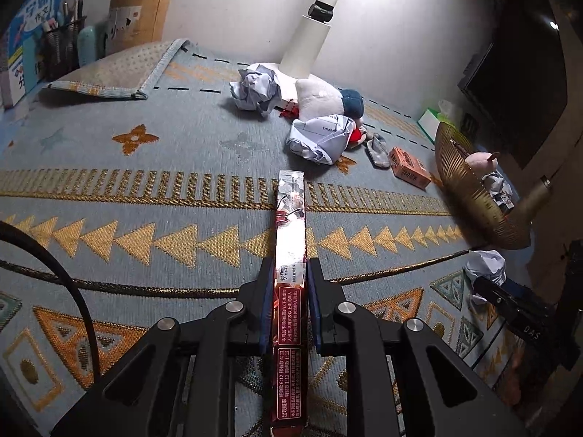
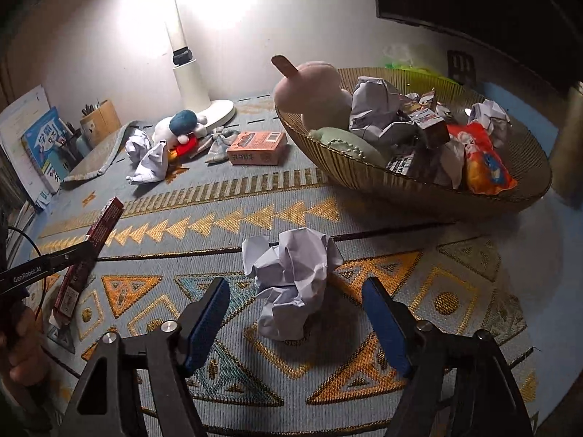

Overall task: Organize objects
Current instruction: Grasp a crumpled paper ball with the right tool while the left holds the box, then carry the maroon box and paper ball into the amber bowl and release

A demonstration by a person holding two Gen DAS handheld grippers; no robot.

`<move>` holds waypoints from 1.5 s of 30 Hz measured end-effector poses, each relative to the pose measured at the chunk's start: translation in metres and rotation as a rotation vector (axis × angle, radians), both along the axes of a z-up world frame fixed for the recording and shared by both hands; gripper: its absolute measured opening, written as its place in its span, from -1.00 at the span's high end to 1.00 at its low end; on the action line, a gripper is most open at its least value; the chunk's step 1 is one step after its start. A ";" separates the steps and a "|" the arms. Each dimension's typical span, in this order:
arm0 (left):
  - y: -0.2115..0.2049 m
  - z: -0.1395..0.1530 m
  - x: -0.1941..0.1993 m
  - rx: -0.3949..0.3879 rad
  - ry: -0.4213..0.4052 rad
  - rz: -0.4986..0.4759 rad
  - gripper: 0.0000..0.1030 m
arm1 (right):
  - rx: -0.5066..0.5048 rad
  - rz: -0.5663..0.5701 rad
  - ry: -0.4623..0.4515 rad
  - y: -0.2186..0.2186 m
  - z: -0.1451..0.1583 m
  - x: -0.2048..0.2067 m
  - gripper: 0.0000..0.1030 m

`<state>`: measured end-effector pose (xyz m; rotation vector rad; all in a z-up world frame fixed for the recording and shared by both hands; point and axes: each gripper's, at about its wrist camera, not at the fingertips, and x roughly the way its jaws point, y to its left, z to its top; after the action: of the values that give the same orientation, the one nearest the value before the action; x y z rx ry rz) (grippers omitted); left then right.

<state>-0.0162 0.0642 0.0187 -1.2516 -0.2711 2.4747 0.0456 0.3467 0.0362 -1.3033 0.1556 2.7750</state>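
Note:
My left gripper (image 1: 290, 273) is shut on a long thin red box (image 1: 290, 240), held above the patterned mat; the box also shows at the left of the right wrist view (image 2: 93, 244). My right gripper (image 2: 295, 287) is open, its blue pads on either side of a crumpled white paper ball (image 2: 291, 280) lying on the mat. The gold wire basket (image 2: 382, 178) at the right holds a pink plush, crumpled papers and snack packs. Loose on the mat at the back are two paper balls (image 1: 255, 87), a white and blue plush (image 1: 328, 98) and an orange box (image 1: 408, 167).
A white lamp base (image 2: 204, 105) stands at the back. A folded mat corner (image 1: 120, 69), pen holders (image 1: 62, 47) and books are at the back left. A dark monitor (image 1: 517, 83) is at the right. A black cable (image 1: 83, 313) loops at the left.

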 end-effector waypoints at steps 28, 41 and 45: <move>0.047 0.053 0.040 -0.153 0.142 -0.051 0.72 | -0.133 0.069 0.167 0.010 0.054 0.045 0.33; 0.197 0.167 -0.011 0.062 0.337 -0.303 0.72 | -0.065 -0.221 0.361 0.132 0.158 0.021 0.33; 0.231 0.166 -0.044 0.178 0.329 -0.359 0.71 | -0.082 -0.230 0.319 0.147 0.150 -0.006 0.33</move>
<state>-0.0606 0.2955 0.1850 -0.7321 -0.1586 2.2394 0.0397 0.4938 0.1863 -0.7870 0.4127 2.7764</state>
